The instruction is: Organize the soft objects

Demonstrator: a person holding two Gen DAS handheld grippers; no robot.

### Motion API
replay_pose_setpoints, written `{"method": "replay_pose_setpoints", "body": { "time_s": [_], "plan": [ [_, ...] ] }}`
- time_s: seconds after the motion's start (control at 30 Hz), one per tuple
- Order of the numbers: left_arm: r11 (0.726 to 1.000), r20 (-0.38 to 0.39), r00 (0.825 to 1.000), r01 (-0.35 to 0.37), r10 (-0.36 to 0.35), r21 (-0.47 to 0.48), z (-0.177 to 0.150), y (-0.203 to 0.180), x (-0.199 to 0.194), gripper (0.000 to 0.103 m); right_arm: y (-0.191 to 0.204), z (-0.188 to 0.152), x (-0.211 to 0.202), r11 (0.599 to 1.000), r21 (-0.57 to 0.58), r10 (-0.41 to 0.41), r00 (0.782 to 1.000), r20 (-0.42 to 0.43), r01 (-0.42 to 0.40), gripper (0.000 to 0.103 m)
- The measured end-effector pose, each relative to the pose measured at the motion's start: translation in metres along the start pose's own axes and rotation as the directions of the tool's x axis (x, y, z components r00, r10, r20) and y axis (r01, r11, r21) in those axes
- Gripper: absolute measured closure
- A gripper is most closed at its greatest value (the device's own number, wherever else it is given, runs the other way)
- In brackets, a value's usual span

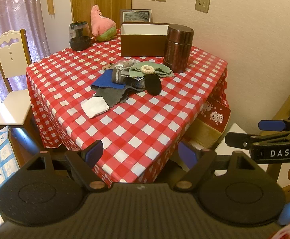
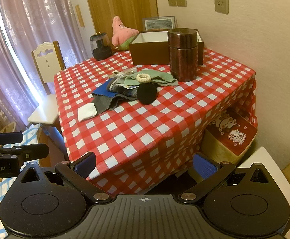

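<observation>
A heap of soft things lies mid-table on the red checked cloth [image 1: 137,123]: a white folded cloth [image 1: 94,106] [image 2: 87,111], a grey cloth [image 1: 110,97], a blue cloth [image 1: 105,80], a green cloth [image 1: 155,70] [image 2: 155,78], a cream hair ring [image 1: 147,69] [image 2: 143,77] and a round black pad [image 1: 153,84] [image 2: 146,93]. An open brown box [image 1: 143,41] [image 2: 151,47] stands behind the heap. My left gripper [image 1: 142,153] hangs open over the table's near corner, far from the heap. My right gripper [image 2: 145,164] is open too, with nothing between its fingers.
A brown metal canister [image 1: 177,47] [image 2: 182,53] stands right of the box. A dark jar [image 1: 79,36] and a pink plush star [image 1: 101,23] sit at the back. A white chair [image 1: 11,75] stands left of the table. A red printed box [image 2: 232,133] sits below the table's right side.
</observation>
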State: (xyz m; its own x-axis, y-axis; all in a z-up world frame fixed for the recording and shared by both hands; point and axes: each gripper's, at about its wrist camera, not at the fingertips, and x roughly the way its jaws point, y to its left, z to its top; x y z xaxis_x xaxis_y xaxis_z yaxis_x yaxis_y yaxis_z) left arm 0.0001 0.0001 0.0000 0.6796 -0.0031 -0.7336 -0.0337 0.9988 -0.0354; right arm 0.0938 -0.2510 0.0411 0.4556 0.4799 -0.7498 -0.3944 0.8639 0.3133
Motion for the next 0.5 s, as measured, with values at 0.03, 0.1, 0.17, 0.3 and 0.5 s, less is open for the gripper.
{"method": "replay_pose_setpoints", "body": {
  "time_s": [0.03,0.1,0.17,0.3,0.5],
  "plan": [
    [1.000,0.000,1.000,0.000,0.000,0.000,0.0000,0.0000,0.0000,0.021,0.0003,-0.0001,0.0004,1.000,0.000,0.000,1.000,0.000,0.000,0.000],
    [1.000,-0.001,1.000,0.001,-0.001,0.000,0.0000,0.0000,0.0000,0.021,0.0009,-0.0002,0.0012,1.000,0.000,0.000,1.000,0.000,0.000,0.000],
    [1.000,0.000,1.000,0.001,-0.001,0.000,0.0000,0.0000,0.0000,0.021,0.0015,-0.0004,0.0021,1.000,-0.001,0.000,1.000,0.000,0.000,0.000],
    [1.000,0.000,1.000,0.001,-0.001,0.000,0.0000,0.0001,0.0000,0.021,0.0017,0.0007,0.0028,1.000,0.000,-0.001,1.000,-0.002,0.001,0.000],
    [1.000,0.000,1.000,0.002,-0.002,-0.001,0.0000,0.0001,0.0000,0.021,0.0024,0.0024,0.0037,1.000,-0.001,-0.001,1.000,-0.001,0.001,0.000]
  ]
}}
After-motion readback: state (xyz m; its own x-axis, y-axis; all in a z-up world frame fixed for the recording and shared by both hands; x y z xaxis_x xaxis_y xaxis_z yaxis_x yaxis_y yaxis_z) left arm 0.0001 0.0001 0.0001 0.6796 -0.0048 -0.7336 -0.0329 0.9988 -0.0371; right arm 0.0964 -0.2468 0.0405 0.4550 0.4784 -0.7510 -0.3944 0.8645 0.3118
